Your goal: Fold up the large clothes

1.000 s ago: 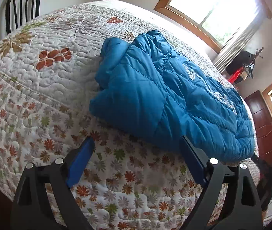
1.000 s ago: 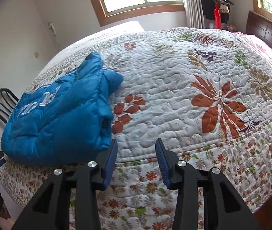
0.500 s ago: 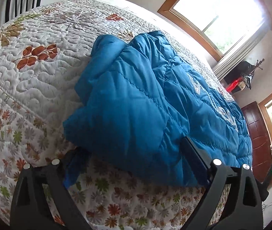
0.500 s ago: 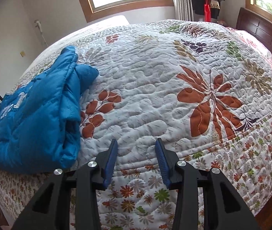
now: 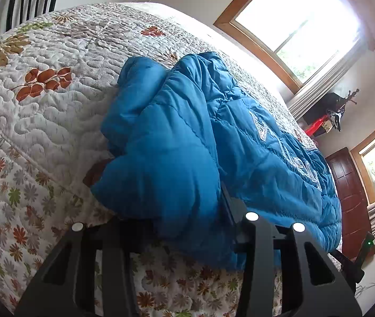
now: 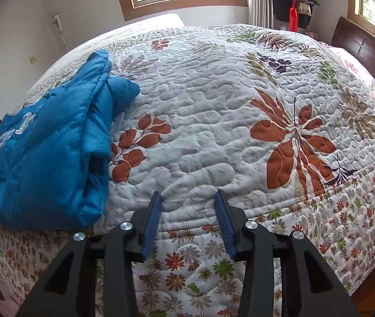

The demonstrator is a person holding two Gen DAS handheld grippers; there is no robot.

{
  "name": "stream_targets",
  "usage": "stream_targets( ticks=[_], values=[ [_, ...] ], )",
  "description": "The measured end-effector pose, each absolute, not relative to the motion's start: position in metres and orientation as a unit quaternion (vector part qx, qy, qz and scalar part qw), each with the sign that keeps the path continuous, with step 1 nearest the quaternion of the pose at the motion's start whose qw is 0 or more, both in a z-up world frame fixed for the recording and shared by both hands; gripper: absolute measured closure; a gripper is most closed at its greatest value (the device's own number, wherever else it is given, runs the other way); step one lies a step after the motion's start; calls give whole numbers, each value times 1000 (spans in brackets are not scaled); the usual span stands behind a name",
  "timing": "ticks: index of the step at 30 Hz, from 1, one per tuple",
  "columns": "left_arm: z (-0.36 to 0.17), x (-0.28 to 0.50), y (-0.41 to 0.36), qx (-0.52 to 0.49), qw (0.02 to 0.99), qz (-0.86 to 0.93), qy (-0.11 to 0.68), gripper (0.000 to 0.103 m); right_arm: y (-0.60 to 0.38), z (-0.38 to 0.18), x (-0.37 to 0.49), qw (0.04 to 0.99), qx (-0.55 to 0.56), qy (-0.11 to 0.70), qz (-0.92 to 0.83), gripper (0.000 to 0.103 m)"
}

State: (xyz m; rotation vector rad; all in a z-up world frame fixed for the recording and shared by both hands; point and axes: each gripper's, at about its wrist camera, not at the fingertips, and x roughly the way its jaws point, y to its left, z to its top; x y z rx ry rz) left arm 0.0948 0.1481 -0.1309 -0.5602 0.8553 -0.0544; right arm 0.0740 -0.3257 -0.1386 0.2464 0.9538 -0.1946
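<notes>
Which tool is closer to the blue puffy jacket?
Left. The left tool has the jacket's near edge bunched between its fingers; the right tool hovers over bare quilt beside it.

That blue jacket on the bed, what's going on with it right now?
A person with a gripper in each hand is folding the blue jacket, which lies bunched near the edge of the quilt. The left gripper has the jacket's near edge between its fingers, which the fabric hides, so a firm grip cannot be confirmed. The right gripper is open and empty over bare quilt beside the jacket.
</notes>
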Motion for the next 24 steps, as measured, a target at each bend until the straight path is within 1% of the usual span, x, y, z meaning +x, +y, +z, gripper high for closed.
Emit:
stream_targets(
  ticks=[5, 7, 10, 15, 20, 24],
  values=[
    [-133, 93, 148, -270, 874, -29, 404, 64, -324, -138, 75, 878, 107, 457, -94, 58],
    [-129, 93, 148, -267, 876, -33, 400, 71, -329, -135, 73, 879, 126, 452, -88, 58],
    [-113, 89, 140, -238, 892, -33, 384, 77, -336, -126, 64, 882, 131, 443, -93, 60],
    [-91, 89, 129, -217, 905, -37, 365, 79, -344, -117, 56, 876, 118, 455, -106, 60],
    [-88, 89, 128, -216, 905, -35, 365, 79, -348, -116, 60, 872, 141, 464, -66, 61],
    [-77, 86, 122, -205, 912, -32, 353, 79, -348, -105, 66, 875, 142, 460, -57, 61]
  ],
)
